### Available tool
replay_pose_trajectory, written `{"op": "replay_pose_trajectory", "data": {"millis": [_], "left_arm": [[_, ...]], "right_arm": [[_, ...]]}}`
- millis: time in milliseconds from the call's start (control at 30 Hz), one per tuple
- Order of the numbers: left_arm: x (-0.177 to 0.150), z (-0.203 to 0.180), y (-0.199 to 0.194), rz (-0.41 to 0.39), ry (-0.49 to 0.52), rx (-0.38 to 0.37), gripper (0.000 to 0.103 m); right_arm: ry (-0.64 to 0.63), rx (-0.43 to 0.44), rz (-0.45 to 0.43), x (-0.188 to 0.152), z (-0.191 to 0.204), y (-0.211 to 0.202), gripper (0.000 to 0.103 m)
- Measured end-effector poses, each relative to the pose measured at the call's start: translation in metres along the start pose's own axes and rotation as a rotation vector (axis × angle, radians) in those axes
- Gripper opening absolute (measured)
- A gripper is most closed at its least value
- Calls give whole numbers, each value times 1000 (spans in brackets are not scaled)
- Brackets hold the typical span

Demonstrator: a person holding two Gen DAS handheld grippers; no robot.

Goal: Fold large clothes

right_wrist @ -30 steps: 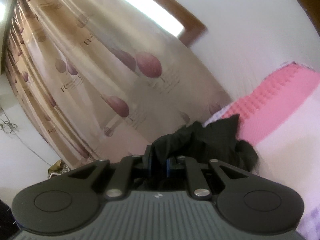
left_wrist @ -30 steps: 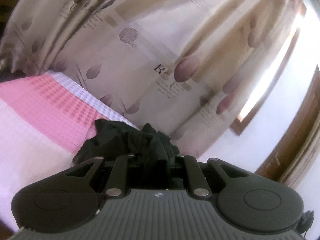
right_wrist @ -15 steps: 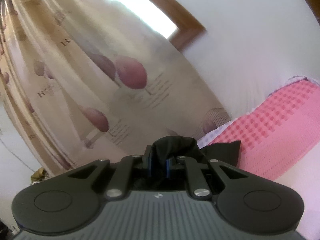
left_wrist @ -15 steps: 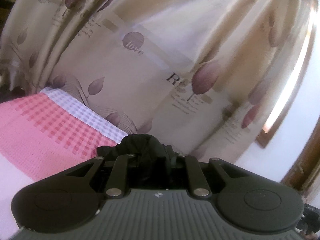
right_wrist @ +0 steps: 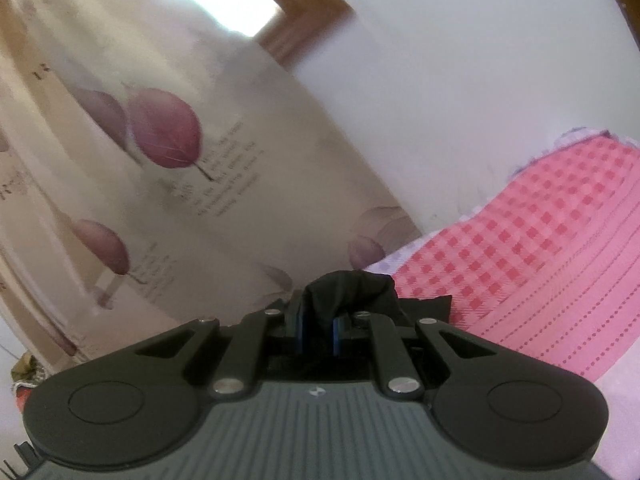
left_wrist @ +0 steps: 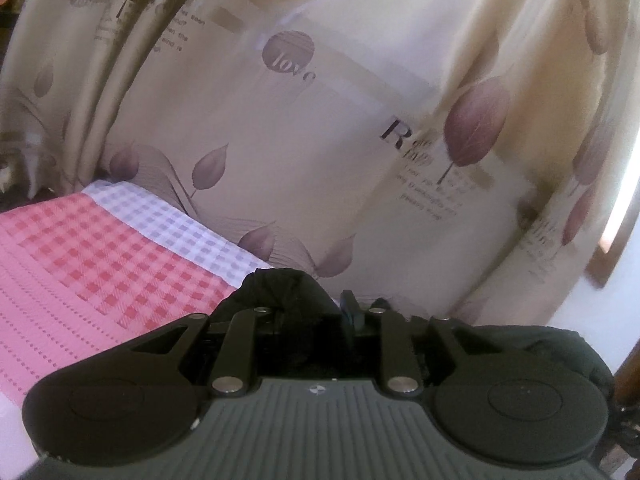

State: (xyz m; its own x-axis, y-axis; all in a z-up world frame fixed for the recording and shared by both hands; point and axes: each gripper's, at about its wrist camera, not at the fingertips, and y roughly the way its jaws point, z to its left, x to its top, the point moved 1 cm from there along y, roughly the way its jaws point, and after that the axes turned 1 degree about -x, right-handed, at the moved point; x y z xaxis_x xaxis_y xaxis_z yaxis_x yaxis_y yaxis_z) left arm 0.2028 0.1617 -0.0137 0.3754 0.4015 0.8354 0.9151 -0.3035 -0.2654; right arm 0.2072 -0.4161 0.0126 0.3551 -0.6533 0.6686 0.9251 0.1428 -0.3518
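A black garment (left_wrist: pixel 280 288) is bunched up between the fingers of my left gripper (left_wrist: pixel 312 308), whose jaws are opening. Its right finger (left_wrist: pixel 351 310) stands a little apart from the bunch, and the left finger is hidden by cloth. More of the black fabric (left_wrist: pixel 540 340) hangs off to the right behind the gripper body. In the right wrist view, my right gripper (right_wrist: pixel 318 322) is shut on another fold of the black garment (right_wrist: pixel 348 290), which bulges over its blue pads. Both grippers hover at the far edge of the bed.
The bed carries a pink and white checked cover (left_wrist: pixel 80 248), also seen on the right (right_wrist: pixel 540 240). A beige leaf-print curtain (left_wrist: pixel 320 120) hangs close behind the bed edge (right_wrist: pixel 160 160). A brown window frame (right_wrist: pixel 304 28) and a white wall (right_wrist: pixel 460 100) lie beyond.
Both grippers have carried the black garment across the bed toward the curtain, which now looms larger. Less cloth shows ahead of them. The left jaws have widened.
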Motion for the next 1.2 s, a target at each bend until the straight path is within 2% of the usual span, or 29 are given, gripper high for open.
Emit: {"op": "replay_pose_trajectory", "data": {"millis": [167, 400, 467, 533, 567, 600, 667, 700, 933, 1133, 1167, 1200], "left_arm": [[-7, 7, 14, 13, -21, 7, 35], [-12, 9, 24, 33, -33, 8, 49], [-12, 8, 25, 31, -24, 6, 59], [-12, 6, 25, 18, -13, 17, 79], [-12, 4, 24, 5, -7, 30, 85], [-12, 3, 22, -16, 4, 56, 101], [-12, 0, 15, -79, 28, 116, 103], [-11, 1, 14, -85, 33, 119, 103], [-5, 6, 8, -72, 11, 146, 103], [-3, -16, 7, -71, 117, 172, 103], [-4, -21, 7, -71, 138, 169, 103], [-4, -26, 7, -70, 158, 167, 103]], "right_arm": [[6, -33, 29, -7, -10, 23, 13], [9, -59, 52, -18, -19, 39, 15], [17, -63, 54, -21, -21, 41, 15], [20, -67, 58, -23, -23, 43, 15], [23, -68, 61, -23, -23, 44, 15], [28, -71, 63, -24, -24, 45, 16], [39, -73, 62, -25, -25, 47, 18], [43, -73, 63, -26, -26, 48, 19], [58, -43, 9, -26, -20, 36, 27], [-57, -57, -36, -25, 9, 25, 37], [-69, -63, -41, -25, 11, 25, 41], [-77, -73, -43, -25, 13, 25, 53]]}}
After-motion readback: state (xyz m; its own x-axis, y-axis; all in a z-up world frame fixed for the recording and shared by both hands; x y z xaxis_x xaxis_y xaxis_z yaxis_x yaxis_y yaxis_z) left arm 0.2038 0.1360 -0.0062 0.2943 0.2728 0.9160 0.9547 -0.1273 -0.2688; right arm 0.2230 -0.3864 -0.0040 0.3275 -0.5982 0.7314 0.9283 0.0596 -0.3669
